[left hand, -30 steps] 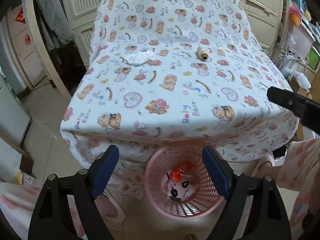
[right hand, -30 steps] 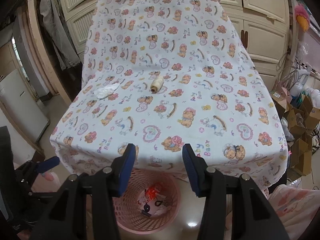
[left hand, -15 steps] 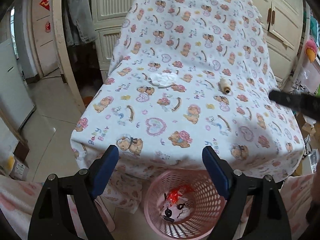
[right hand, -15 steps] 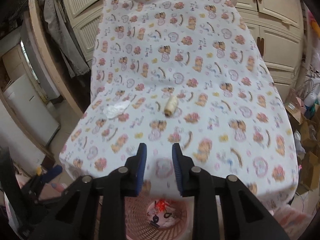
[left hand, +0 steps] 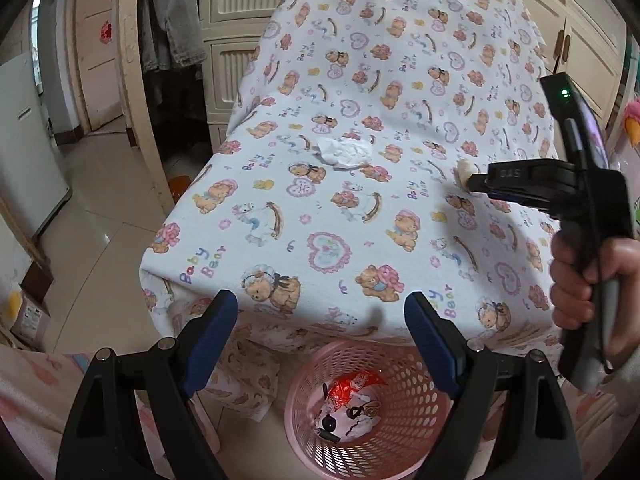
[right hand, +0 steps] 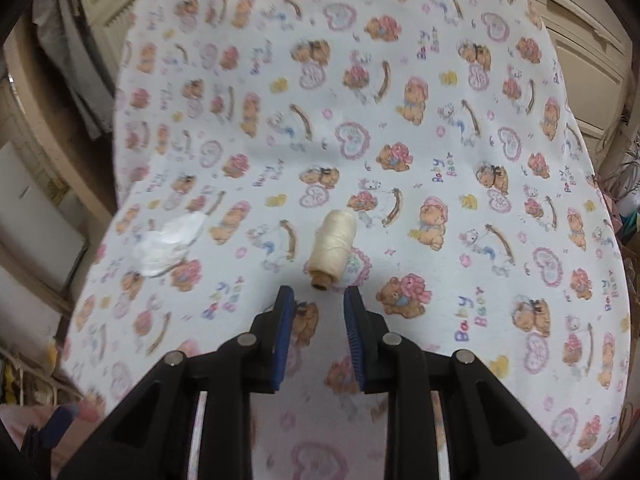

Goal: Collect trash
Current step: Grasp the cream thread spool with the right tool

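Note:
A cream spool of thread lies on the bear-print cloth over the table. My right gripper is open and empty, its tips just short of the spool's near end. A crumpled white tissue lies to the spool's left; it also shows in the left wrist view. My left gripper is wide open and empty, held at the table's front edge above a pink mesh basket on the floor with red wrapper and dark bits in it. The right gripper appears there, covering most of the spool.
Cream cabinets stand behind the table, with jeans hanging at the left. A white appliance and a small box are on the tiled floor at the left. The cloth hangs over the table's front edge.
My right gripper has moved forward over the table up to the spool and its fingers have opened a little wider. My left gripper has shifted left and up, still wide open.

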Tool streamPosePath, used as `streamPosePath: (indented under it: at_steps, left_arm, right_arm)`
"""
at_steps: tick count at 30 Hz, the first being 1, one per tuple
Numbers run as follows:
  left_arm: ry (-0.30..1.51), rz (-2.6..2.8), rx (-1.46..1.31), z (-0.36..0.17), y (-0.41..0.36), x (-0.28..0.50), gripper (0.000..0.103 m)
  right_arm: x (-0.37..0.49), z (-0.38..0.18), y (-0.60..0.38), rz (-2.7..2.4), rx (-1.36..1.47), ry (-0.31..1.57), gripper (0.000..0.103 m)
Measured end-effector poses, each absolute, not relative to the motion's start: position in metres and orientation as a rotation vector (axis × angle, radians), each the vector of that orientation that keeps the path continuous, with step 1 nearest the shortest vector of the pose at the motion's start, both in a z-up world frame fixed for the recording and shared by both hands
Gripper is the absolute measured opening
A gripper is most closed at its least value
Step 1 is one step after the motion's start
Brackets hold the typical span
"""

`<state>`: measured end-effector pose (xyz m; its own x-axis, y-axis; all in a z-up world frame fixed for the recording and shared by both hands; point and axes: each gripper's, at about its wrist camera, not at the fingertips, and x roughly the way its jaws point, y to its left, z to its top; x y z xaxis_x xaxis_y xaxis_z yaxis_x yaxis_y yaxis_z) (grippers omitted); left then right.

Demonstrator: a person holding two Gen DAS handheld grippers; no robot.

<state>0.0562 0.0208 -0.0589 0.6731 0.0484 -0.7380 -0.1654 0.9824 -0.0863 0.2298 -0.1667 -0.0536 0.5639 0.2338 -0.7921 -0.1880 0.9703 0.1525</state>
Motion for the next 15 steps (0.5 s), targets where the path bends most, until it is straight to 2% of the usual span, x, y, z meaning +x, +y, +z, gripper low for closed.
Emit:
streamPosePath:
  at_steps: [3,4,7,15]
  left_arm:
    - [0.836,0.126,-0.141,-0.061,0.021,0.058,0.084]
    - [0.838,0.128,-0.142,-0.061,0.021,0.058,0.084]
    - [0.838,0.124,-0.153,-0.061,0.022,0.059,0.084]
    - [0.839,0.123,-0.161,-0.057,0.022,0.057,0.084]
  right_arm:
    - [0.238,-0.059,-0.162,0.230,0.049,0.930,0.016]
    - [0.240,-0.059,-0.162,0.232,0.053,0.934,0.008]
    - [0.241,-0.061,-0.161,0.245,0.068,0.942,0.002]
    - [0.202,-0.054,-0.172,0.292,0.075,0.956,0.000]
